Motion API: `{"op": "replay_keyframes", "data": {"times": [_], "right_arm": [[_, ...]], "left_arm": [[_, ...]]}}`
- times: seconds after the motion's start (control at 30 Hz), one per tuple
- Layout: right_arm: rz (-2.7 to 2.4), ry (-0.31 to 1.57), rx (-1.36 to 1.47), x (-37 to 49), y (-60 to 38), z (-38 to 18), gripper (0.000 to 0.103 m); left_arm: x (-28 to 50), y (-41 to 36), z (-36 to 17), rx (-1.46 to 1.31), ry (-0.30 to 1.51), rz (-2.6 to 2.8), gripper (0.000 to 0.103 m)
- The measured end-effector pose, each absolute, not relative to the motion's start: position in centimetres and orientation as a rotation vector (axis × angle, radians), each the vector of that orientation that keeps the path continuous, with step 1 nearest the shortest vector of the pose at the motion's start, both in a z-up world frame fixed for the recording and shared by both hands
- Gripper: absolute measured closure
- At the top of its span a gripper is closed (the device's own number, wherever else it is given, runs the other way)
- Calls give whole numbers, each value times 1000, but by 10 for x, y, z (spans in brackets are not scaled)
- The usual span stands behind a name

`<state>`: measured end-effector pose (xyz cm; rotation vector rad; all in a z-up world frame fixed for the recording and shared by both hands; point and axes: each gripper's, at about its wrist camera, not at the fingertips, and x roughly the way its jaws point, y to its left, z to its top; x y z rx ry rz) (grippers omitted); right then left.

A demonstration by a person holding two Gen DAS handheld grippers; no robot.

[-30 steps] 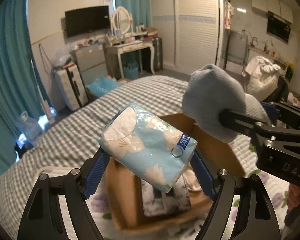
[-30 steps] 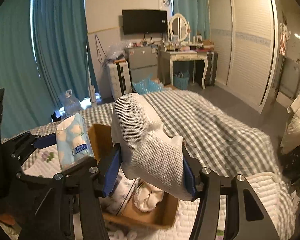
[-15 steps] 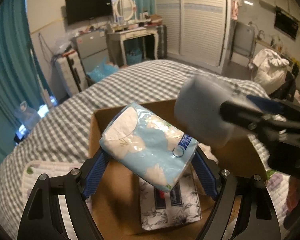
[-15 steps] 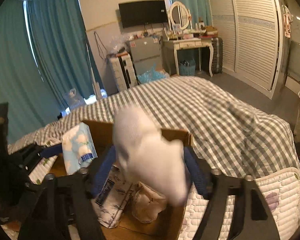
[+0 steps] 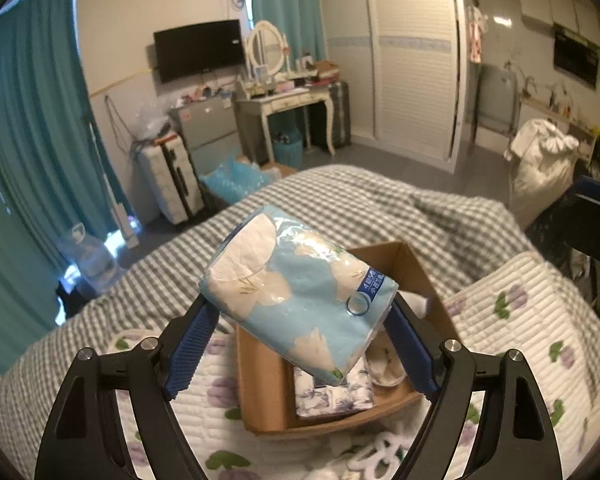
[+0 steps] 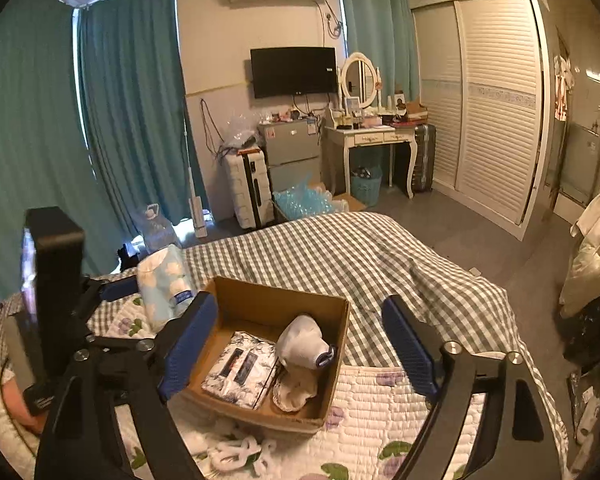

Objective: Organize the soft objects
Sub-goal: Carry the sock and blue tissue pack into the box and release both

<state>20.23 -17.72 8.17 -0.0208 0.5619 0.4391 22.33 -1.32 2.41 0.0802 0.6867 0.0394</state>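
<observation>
My left gripper (image 5: 300,320) is shut on a blue floral tissue pack (image 5: 296,296), held above the cardboard box (image 5: 260,380); the pack also shows in the right wrist view (image 6: 162,284). My right gripper (image 6: 300,340) is open and empty above the box (image 6: 332,364). In the box lie a white knitted sock bundle (image 6: 304,342), a flowered tissue pack (image 6: 240,368) and a cream cloth item (image 6: 296,394).
The box sits on a quilted floral pad (image 6: 380,420) over a checked bedspread (image 6: 360,256). A white fluffy item (image 6: 240,450) lies in front of the box. Suitcases, a dresser and wardrobe stand beyond the bed.
My right gripper has opened and dropped the white sock bundle into the box, then pulled back and up. My left gripper still holds the tissue pack and has risen.
</observation>
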Motion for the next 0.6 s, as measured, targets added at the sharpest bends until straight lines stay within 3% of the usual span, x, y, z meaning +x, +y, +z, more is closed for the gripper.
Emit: {"op": "replay_keyframes", "data": {"times": [0.2, 0.6], "right_arm": [[470, 592, -11, 205, -180, 77, 9], [607, 855, 104, 318, -130, -16, 10]], "left_arm": [[227, -14, 14, 8, 713, -45, 19], [256, -22, -30, 60, 678, -107, 19]]}}
